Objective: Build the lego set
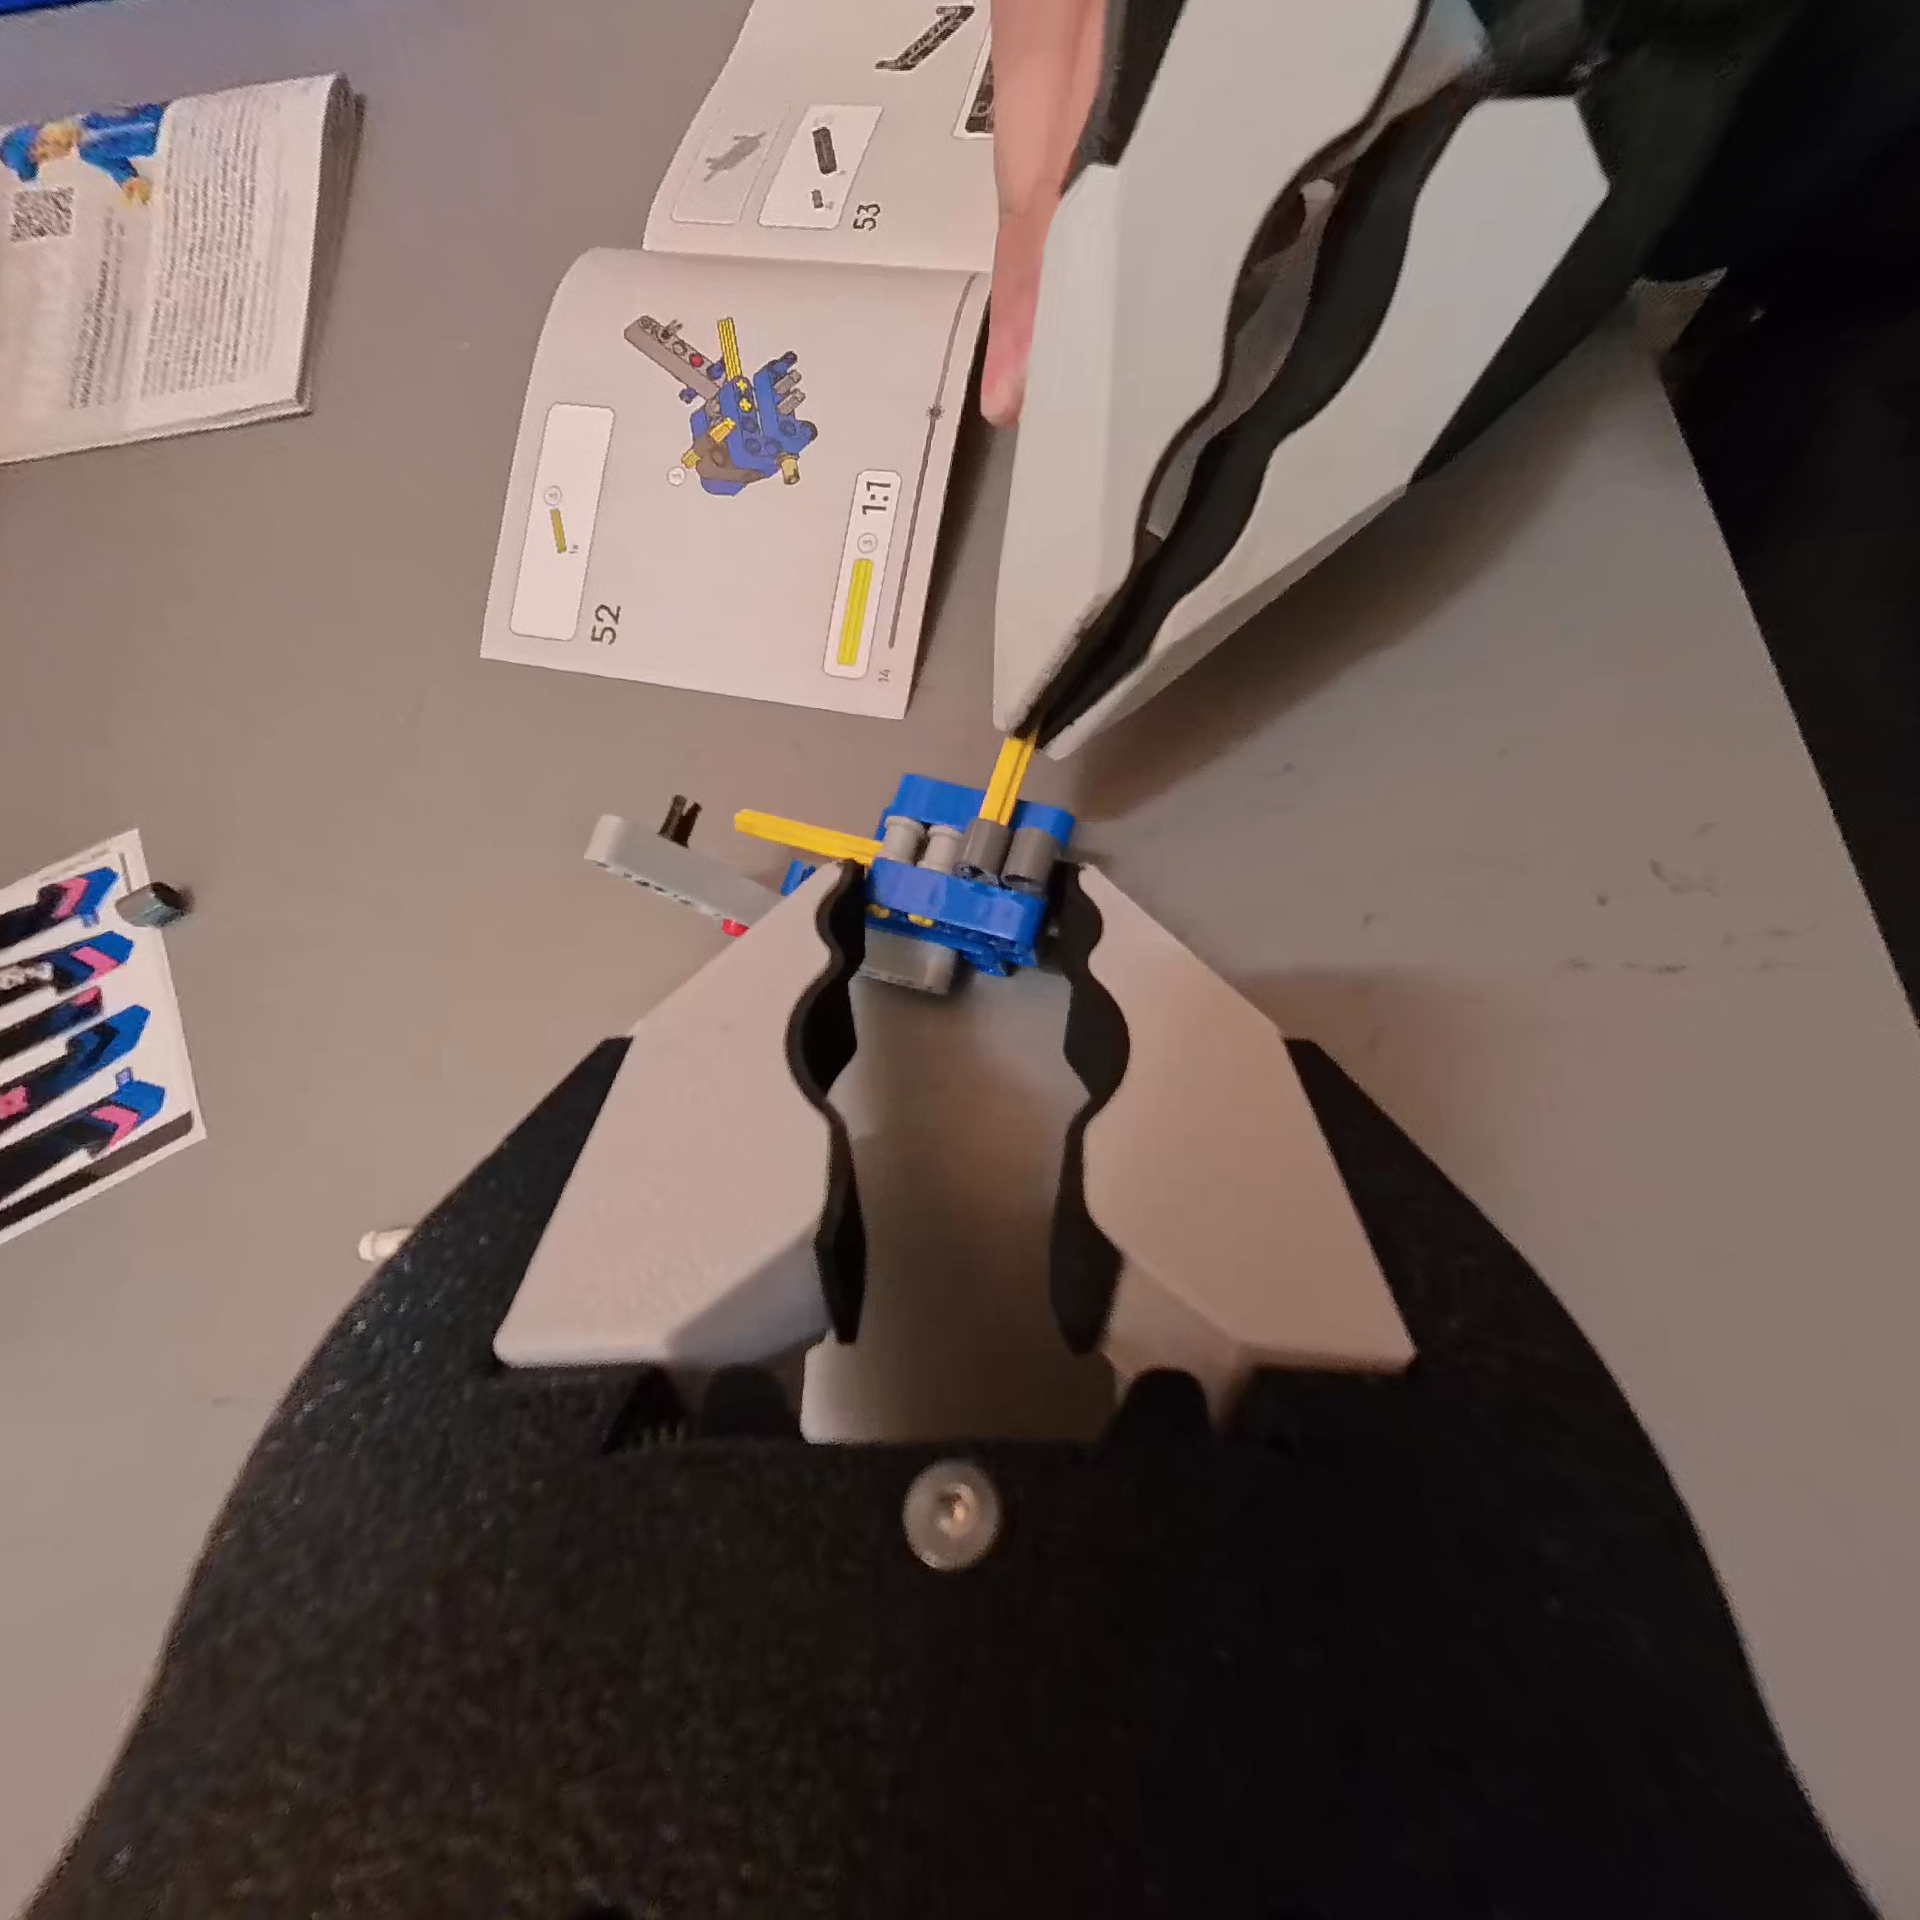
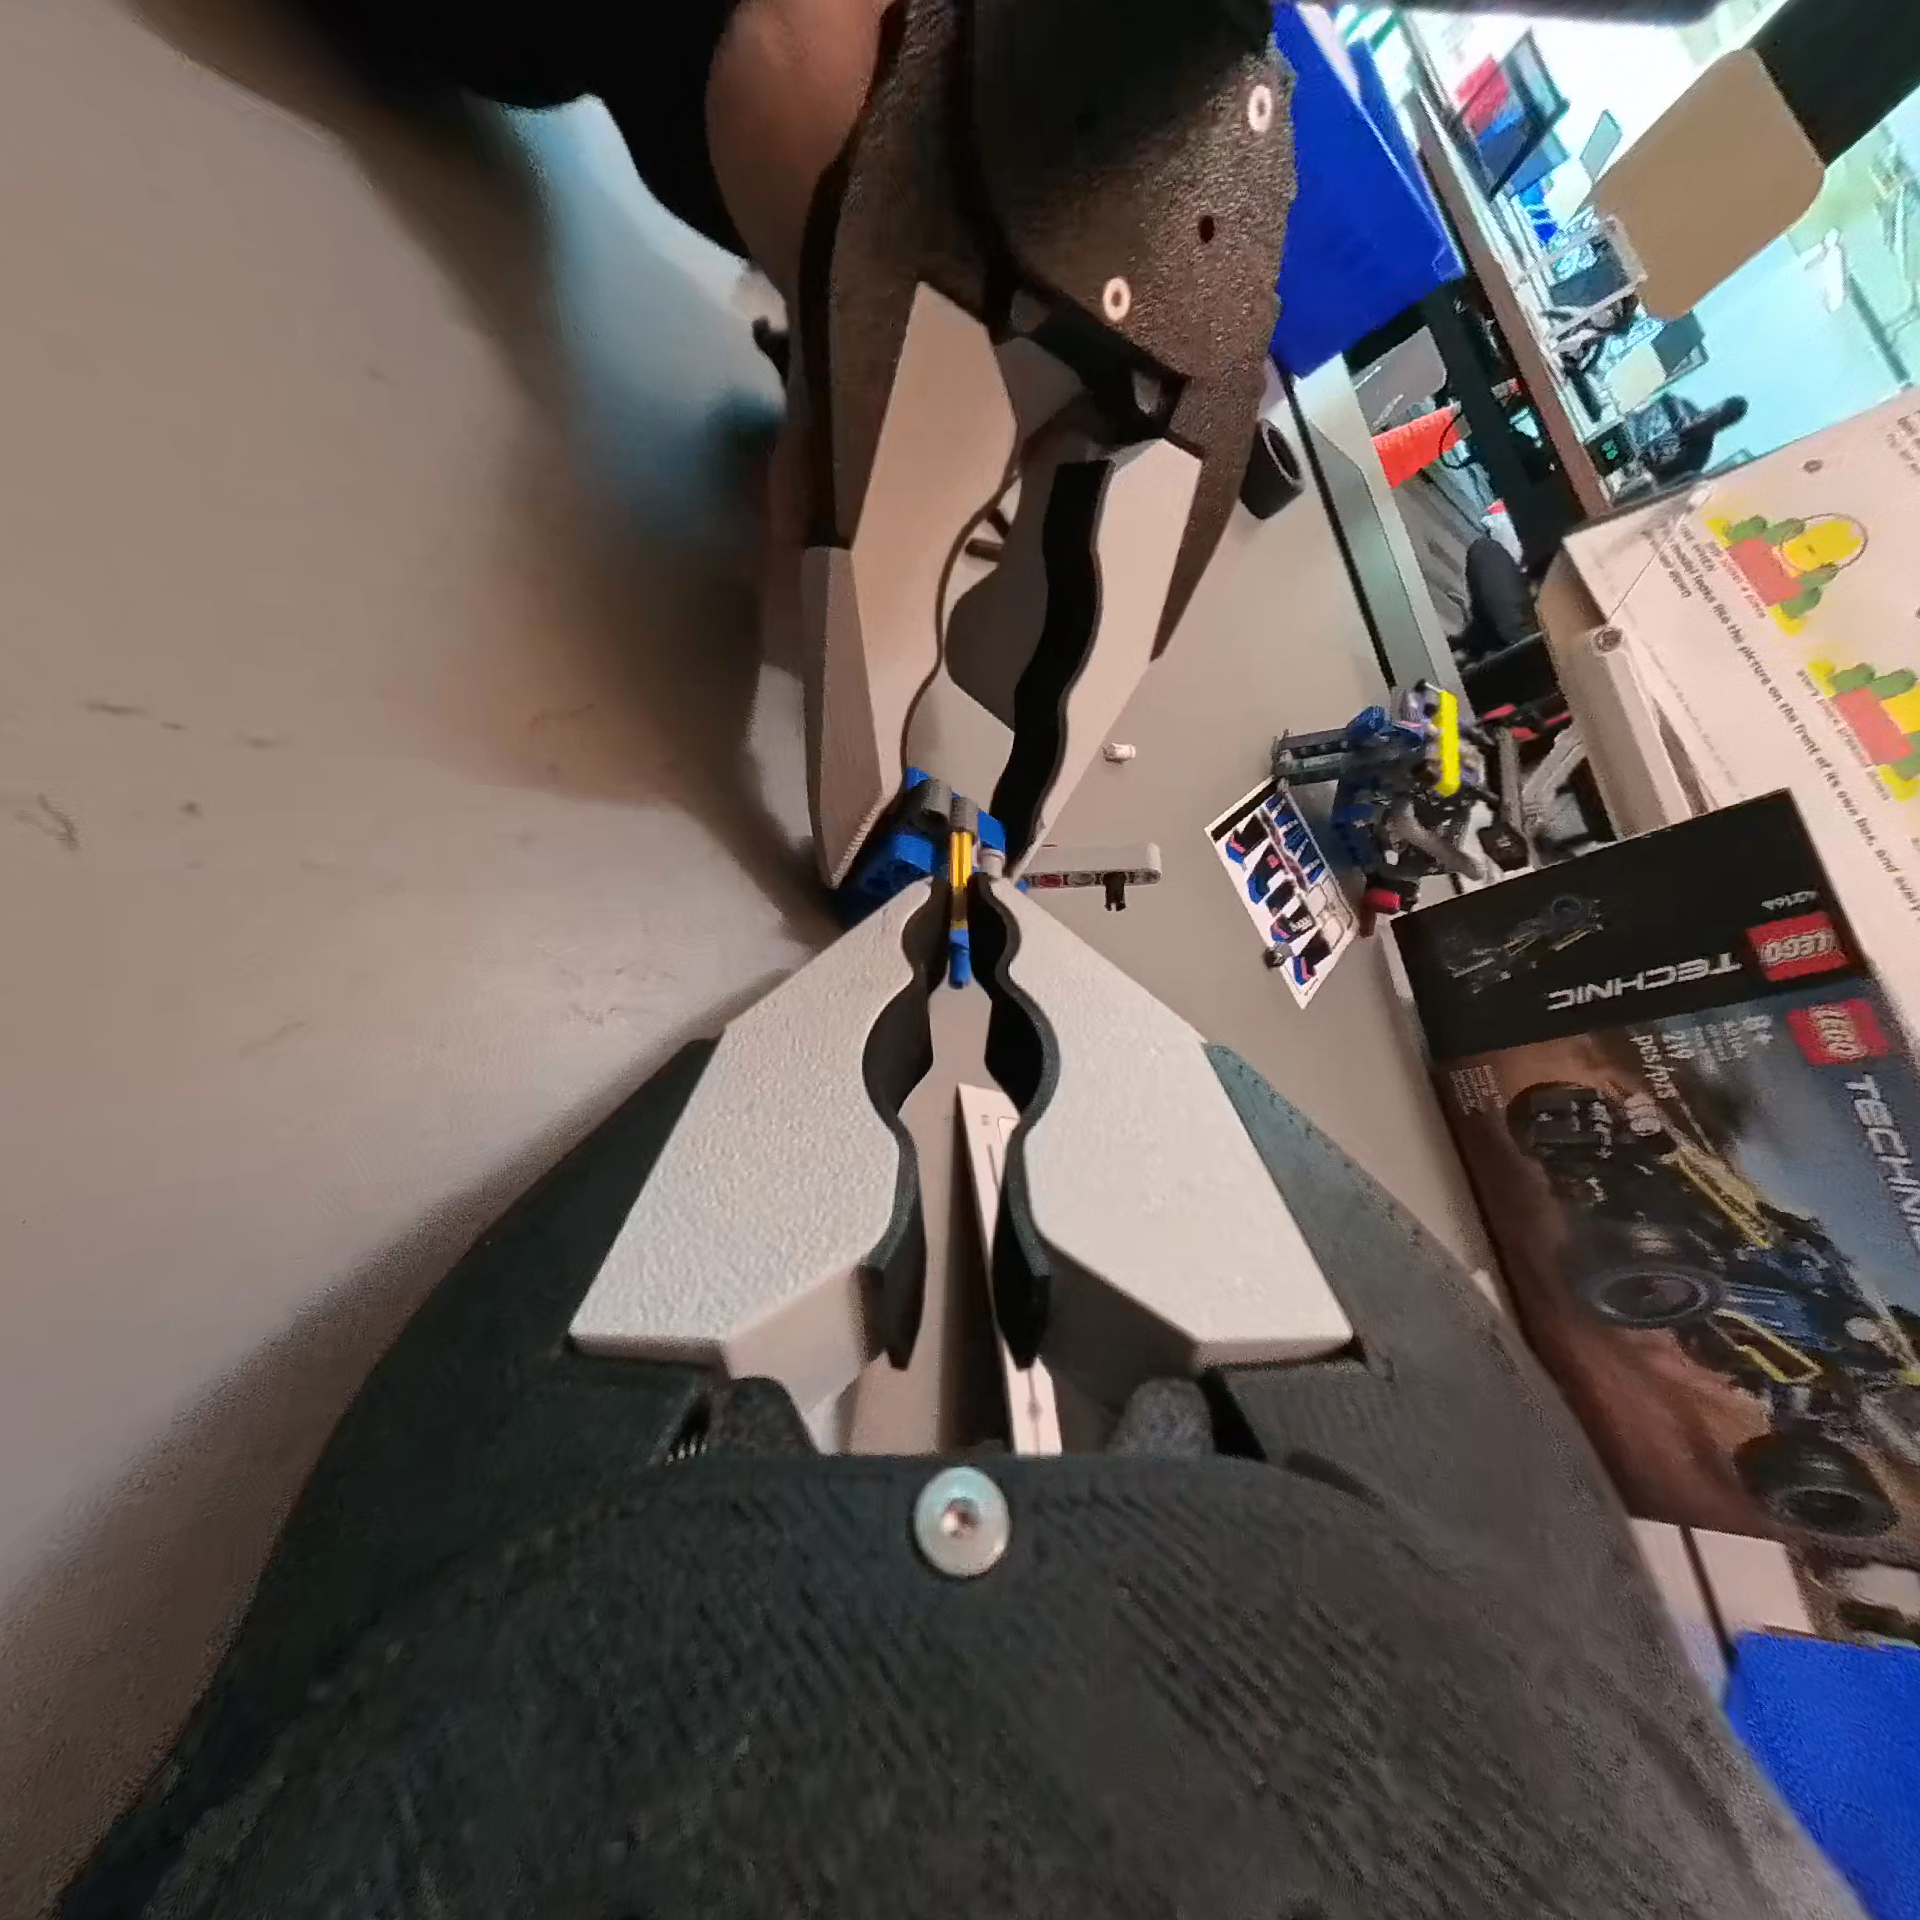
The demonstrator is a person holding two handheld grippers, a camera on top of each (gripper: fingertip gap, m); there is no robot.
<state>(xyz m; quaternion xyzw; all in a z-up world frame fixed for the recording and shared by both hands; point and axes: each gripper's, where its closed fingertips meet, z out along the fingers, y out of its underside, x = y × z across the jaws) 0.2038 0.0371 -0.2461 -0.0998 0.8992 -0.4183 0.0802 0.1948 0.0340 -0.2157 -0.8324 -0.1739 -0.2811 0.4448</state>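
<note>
Seating: I read this step as feeding the yellow axle point(image 1: 1013, 771) into the blue sub-assembly point(image 1: 966, 883), matching the open instruction booklet point(image 1: 727, 488) page that shows the same yellow rod.
Left hand-held gripper point(image 1: 961, 904): its jaws are clamped on the sides of the blue sub-assembly, holding it just above the counter point(image 1: 1455, 883) near the right edge.
Right hand-held gripper point(image 2: 961, 914): closed tight on the outer end of the yellow axle, coming in from the far side, opposite my left.
Second axle: another yellow rod point(image 1: 805, 831) already sticks out sideways toward the grey beam point(image 1: 675, 868); I want to avoid knocking it.
Alignment: I judge the axle must stay in line with its hole; any tilt will likely jam it.
Push: I would press along the axle's length in small strokes while my left hand braces against it.
Grip risk: pinching the axle only at its tip may let it pivot; regripping closer to the block could help.
Loose parts: a small dark piece point(image 1: 156, 902) lies by the sticker sheet point(image 1: 73, 1029) toward the left edge, well apart.
</note>
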